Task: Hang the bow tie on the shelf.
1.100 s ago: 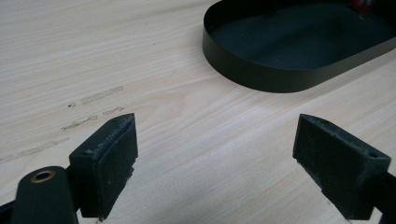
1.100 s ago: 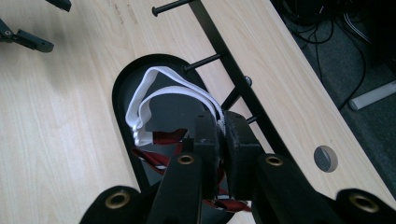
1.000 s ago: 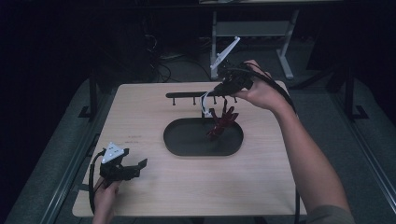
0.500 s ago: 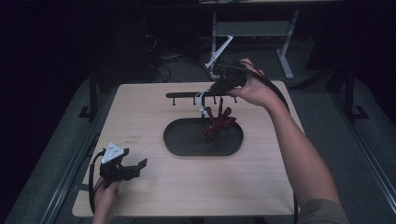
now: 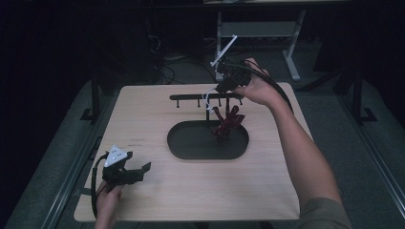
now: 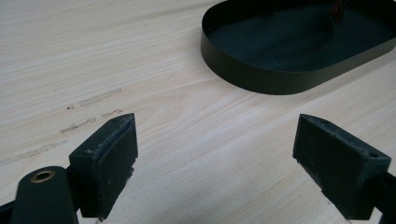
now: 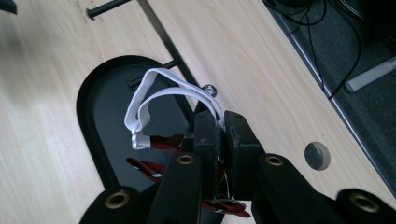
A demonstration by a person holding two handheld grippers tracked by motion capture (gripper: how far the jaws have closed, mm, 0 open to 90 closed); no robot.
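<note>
Partly hidden red bands (image 7: 154, 142) (tangled), right hand-held gripper (image 7: 220, 122) pinching white band (image 7: 156, 91), left hand-held gripper (image 6: 215, 161) spread.

— What is the table (image 5: 157, 200) seen to be made of?

— A pale wood-grain top is shown, smooth and matt, with a few scuffed marks.

— And the oval tray (image 6: 261, 79) at twelve o'clock of the left gripper (image 6: 217, 156)?

— A thin dark wall, matt like painted metal or plastic, is seen. Rough, worn rubbery pads are carried on the left gripper.

— What of the white band (image 7: 154, 100)?

— Flat, cloth-like elastic is pinched in the right gripper (image 7: 223, 135); the red bands (image 7: 154, 170) below look alike.
</note>
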